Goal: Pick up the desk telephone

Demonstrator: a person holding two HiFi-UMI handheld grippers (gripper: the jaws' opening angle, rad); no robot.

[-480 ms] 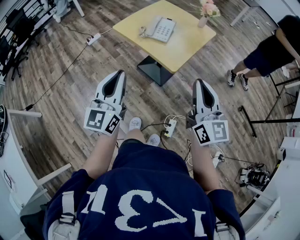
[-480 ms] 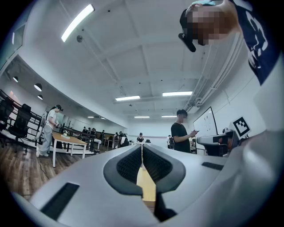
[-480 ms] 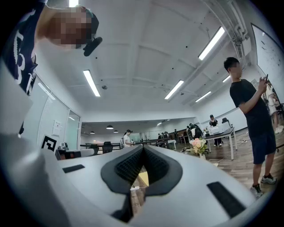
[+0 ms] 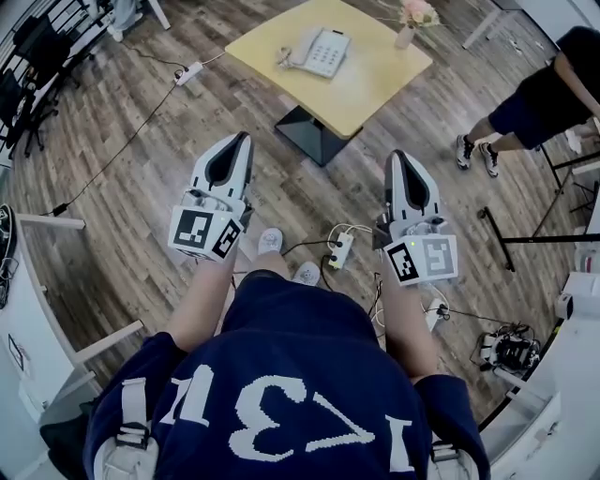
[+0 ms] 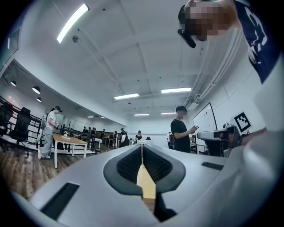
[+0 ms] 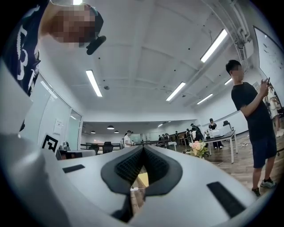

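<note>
A white desk telephone (image 4: 317, 51) with its handset on the left lies on a square yellow table (image 4: 375, 84) at the top of the head view. My left gripper (image 4: 242, 141) and right gripper (image 4: 396, 157) are held out side by side over the wooden floor, well short of the table. Both are shut with nothing between the jaws. In the left gripper view the left gripper (image 5: 142, 147) shows a strip of yellow tabletop through its closed pads. The right gripper (image 6: 143, 148) points slightly upward at the room, with a vase of pink flowers (image 6: 197, 148) just right of it.
A vase of pink flowers (image 4: 412, 21) stands at the table's far corner. A person in black (image 4: 539, 98) stands at the right. Power strips and cables (image 4: 339, 251) lie on the floor near my feet. Desks and chairs (image 4: 33, 56) line the left edge.
The table and phone sit slightly higher in the head view, and both grippers have edged a little toward them. Jaws unchanged.
</note>
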